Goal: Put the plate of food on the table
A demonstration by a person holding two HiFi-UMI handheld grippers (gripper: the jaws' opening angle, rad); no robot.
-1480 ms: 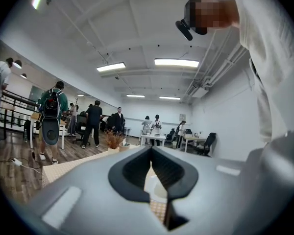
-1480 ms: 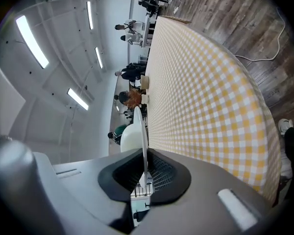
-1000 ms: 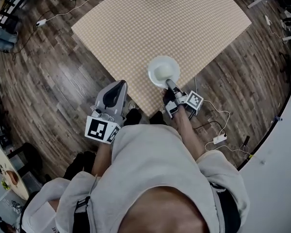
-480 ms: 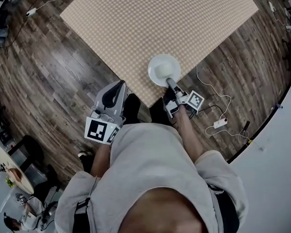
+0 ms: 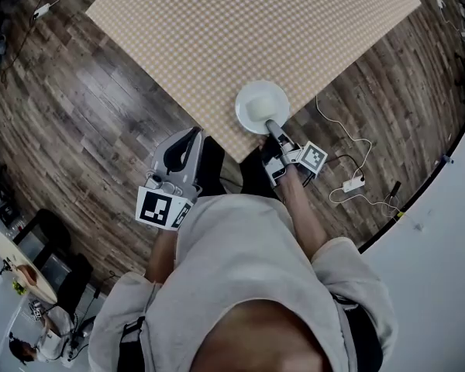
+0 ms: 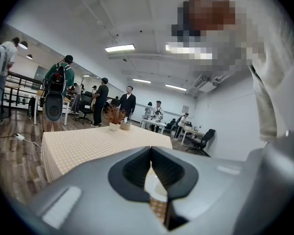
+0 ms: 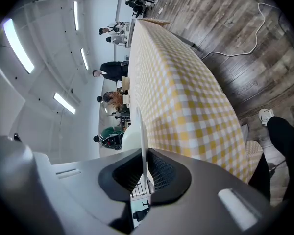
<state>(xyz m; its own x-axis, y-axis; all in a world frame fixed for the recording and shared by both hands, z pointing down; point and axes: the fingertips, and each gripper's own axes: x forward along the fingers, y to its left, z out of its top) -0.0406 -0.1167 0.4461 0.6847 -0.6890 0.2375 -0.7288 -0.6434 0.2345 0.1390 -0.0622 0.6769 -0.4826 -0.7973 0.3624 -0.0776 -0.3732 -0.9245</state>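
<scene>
Nearest the body, the left gripper (image 5: 191, 135) hangs in front of the person's grey top, off the tabletop's edge and over the wooden floor (image 5: 93, 122). Its jaws are pressed together on nothing, so it seems only to be kept out of the way.

The right gripper (image 5: 270, 125) does the carrying. Its jaws pinch the near rim of the white plate (image 5: 273, 93), which its own view shows edge-on between the pads. That grip on the rim holds the dish out ahead like a handle and keeps the pale mound of food (image 5: 259, 113) about level.

The plate sits over the near corner of the checked tabletop (image 5: 248, 29) — probably the first spot within reach for setting it down. No view settles whether its base touches the cloth yet.

Farther along, the cloth is bare up to a small potted plant (image 6: 114, 117) at the far end, so the dish could still be pushed inward — away from the edge.
</scene>
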